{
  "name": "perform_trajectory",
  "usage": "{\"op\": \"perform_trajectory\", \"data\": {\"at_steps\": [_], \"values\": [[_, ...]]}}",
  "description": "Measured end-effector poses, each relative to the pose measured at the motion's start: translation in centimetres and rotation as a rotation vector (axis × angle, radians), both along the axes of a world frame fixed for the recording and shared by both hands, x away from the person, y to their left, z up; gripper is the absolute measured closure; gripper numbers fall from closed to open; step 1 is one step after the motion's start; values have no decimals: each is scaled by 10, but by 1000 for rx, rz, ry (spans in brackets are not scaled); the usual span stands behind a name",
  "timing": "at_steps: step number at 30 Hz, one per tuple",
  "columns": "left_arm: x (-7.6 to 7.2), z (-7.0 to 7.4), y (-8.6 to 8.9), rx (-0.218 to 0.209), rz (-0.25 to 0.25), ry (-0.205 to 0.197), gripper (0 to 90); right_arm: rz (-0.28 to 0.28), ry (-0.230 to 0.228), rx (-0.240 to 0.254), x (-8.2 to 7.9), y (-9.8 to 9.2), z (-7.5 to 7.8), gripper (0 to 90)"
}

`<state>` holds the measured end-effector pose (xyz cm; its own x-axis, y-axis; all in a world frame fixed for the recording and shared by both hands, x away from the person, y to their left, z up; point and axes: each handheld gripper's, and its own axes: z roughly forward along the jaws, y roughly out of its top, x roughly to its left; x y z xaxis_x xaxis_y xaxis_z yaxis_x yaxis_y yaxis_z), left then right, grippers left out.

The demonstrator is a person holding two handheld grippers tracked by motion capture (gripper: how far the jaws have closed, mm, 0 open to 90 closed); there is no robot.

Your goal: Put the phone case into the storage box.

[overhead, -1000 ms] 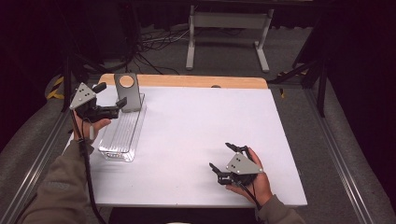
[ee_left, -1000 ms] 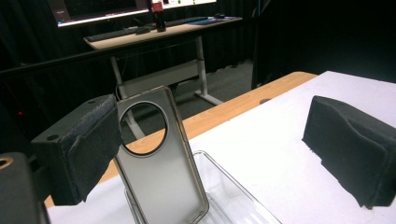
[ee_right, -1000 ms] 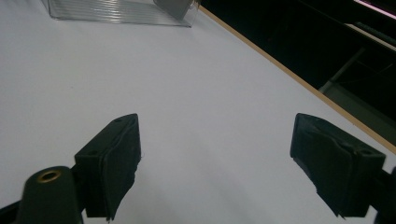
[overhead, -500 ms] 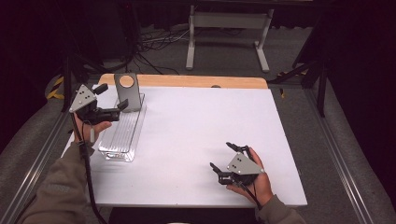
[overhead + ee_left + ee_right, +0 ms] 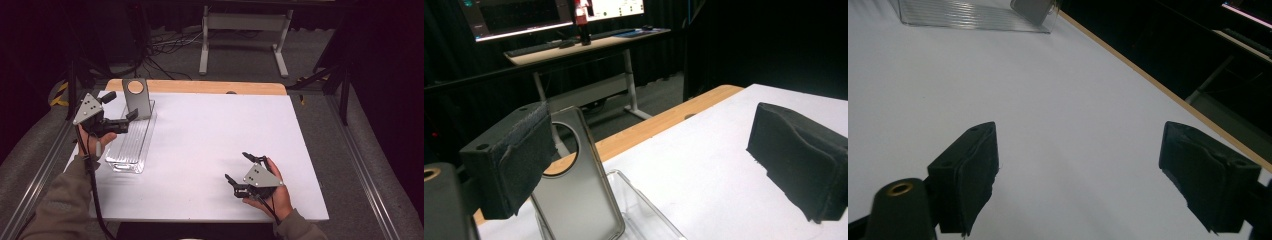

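Observation:
A grey phone-shaped case (image 5: pixel 136 98) with a round hole near its top stands upright at the far end of a clear ridged tray (image 5: pixel 131 145). My left gripper (image 5: pixel 121 105) hovers just left of the case, open and holding nothing. In the left gripper view the case (image 5: pixel 579 200) rises right behind the left pad (image 5: pixel 509 165), and the left gripper (image 5: pixel 654 160) is spread wide. My right gripper (image 5: pixel 239 167) rests low over the white table near its front right, open and empty. The right gripper view has the right gripper (image 5: pixel 1088 175) over bare tabletop, with the tray (image 5: pixel 968 15) far ahead.
The white tabletop (image 5: pixel 215 135) has a wooden strip (image 5: pixel 200 86) along its far edge. Beyond it stand a metal desk frame (image 5: pixel 245 35) and floor cables. A desk with monitors (image 5: pixel 549 20) is behind the table in the left gripper view. Metal rails run along both sides.
The left gripper has drifted slightly nearer and to the right, beside the case. The right gripper has stayed put.

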<state>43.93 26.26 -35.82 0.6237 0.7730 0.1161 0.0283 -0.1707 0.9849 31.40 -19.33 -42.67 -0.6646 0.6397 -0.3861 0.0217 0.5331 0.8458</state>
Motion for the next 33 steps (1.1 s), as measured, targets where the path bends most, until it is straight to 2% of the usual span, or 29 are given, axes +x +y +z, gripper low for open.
{"op": "perform_trajectory", "data": {"at_steps": [9,24,33], "values": [[-9,2,-5,-1,-16,-31,50,4,-4,2,-1,1,1,170],[-20,1,-9,13,-54,-30,42,2,-7,13,-1,-1,3,170],[-26,3,-12,5,-78,-36,41,2,-9,14,-2,-1,3,169]]}}
